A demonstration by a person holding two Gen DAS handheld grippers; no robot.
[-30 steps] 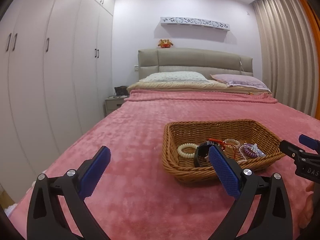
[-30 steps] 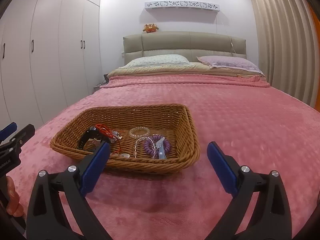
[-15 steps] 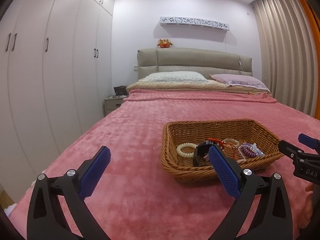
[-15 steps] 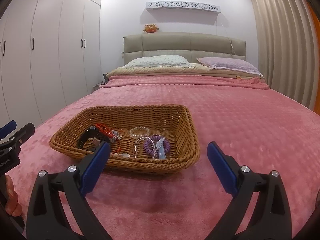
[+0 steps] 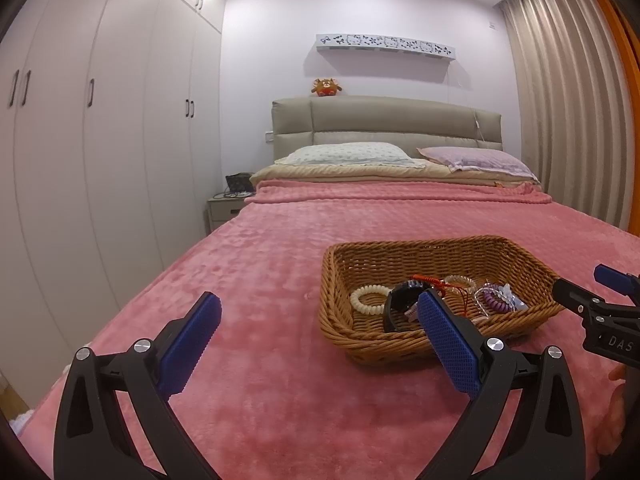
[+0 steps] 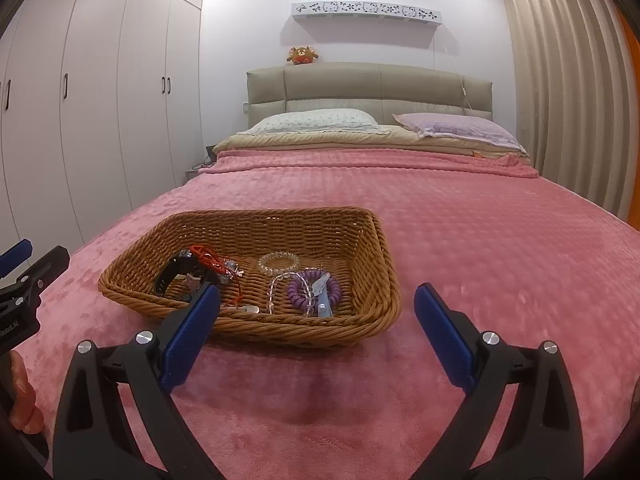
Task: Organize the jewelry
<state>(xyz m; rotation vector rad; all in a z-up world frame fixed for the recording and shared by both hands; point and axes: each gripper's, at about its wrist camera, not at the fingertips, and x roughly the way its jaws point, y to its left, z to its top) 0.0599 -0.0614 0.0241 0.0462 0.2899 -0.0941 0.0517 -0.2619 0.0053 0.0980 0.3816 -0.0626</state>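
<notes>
Since all the jewelry (image 6: 256, 276) sits piled in the basket (image 6: 372, 248) near the bed's foot edge, it could be sorted already or about to come out. Both the left gripper (image 5: 320, 320) and right gripper (image 6: 316, 312) hang wide and empty, so whichever it is, I'd pinch single pieces, not tangles.

The blanket (image 6: 480, 248) is salmon pink with a faint dimpled pattern. The wicker basket (image 6: 372, 240) is honey brown. In it lie a cream coil bracelet (image 5: 370, 300), a black watch (image 6: 176, 272), a red cord (image 6: 206, 258), a clear bead bracelet (image 6: 278, 262) and a purple coil hair tie (image 6: 314, 294). Both grippers have black arms and blue textured pads (image 5: 448, 338). One pillow (image 6: 316, 120) is white with small dots, the other pillow (image 6: 460, 126) lilac.
</notes>
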